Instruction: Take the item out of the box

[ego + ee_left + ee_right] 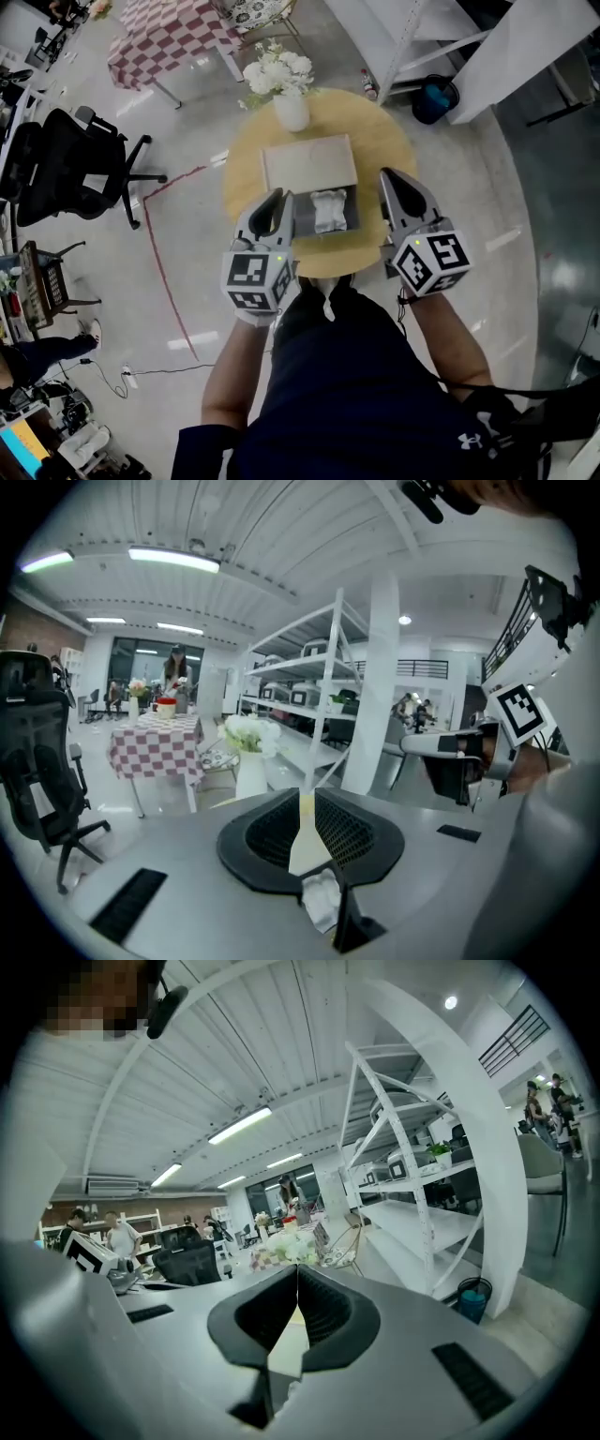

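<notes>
An open cardboard box point(281, 217) sits on the round wooden table point(380, 127), its lid point(309, 162) folded back toward the far side. Inside lies a white wrapped item point(328, 211), also showing as a crumpled white shape point(321, 897) under the left jaws. My left gripper point(279, 194) hovers over the box's left wall, jaws closed to a thin slit point(306, 799), nothing held. My right gripper point(384, 174) hangs just right of the box, tips touching point(298, 1269), empty.
A white vase of white flowers point(286, 89) stands at the table's far edge, behind the box. A black office chair point(66, 164) stands left, a checkered table point(169, 33) and white shelving point(412, 37) farther off. Red tape point(164, 272) marks the floor.
</notes>
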Tool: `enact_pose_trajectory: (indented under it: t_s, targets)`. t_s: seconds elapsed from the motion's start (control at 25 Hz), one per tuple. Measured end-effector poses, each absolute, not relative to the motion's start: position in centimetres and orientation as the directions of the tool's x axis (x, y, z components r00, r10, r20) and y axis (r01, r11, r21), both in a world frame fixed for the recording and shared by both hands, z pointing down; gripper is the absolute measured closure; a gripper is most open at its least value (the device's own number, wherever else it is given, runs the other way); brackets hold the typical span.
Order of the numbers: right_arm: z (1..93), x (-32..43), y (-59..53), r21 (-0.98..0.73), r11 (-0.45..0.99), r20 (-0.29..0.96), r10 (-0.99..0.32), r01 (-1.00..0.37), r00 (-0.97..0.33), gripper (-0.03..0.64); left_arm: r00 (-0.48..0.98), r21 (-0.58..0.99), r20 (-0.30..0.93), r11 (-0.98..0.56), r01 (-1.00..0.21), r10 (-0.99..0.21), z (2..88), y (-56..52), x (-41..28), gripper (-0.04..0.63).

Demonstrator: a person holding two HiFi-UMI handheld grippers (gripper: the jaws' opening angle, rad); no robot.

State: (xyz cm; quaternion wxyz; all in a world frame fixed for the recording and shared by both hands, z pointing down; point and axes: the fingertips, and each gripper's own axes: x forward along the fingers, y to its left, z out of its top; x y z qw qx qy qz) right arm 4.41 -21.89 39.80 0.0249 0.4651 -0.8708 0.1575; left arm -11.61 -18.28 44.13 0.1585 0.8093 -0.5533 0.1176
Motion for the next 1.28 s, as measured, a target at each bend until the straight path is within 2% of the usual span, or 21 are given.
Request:
enact_pose_trajectory:
  t_s: [0.64, 0.76, 1.28]
  targets:
    - [47.1, 7.6, -20.9, -0.317, 0.354, 0.334, -0.827, -0.880, -0.453, 0.604, 0.468, 0.183, 0.598, -0.457, -0.870, -0.651, 57.2, -19.8, -7.5, 0.531]
    - [48.4, 8.1, -20.5, -0.332, 0.330, 0.356, -0.823, -0.884, -0.442, 0.604, 0.478, 0.183, 0.652, -0.490, -0.852, -0.588, 59.7, -19.4, -6.5, 0.497]
    - [51.8, 10.6, -19.9, -0.390, 0.215, 0.399, -0.837, -0.895, -0.375, 0.604, 0.432, 0.146, 0.829, -0.607, -0.781, -0.356, 67.9, -18.4, -4.5, 0.489]
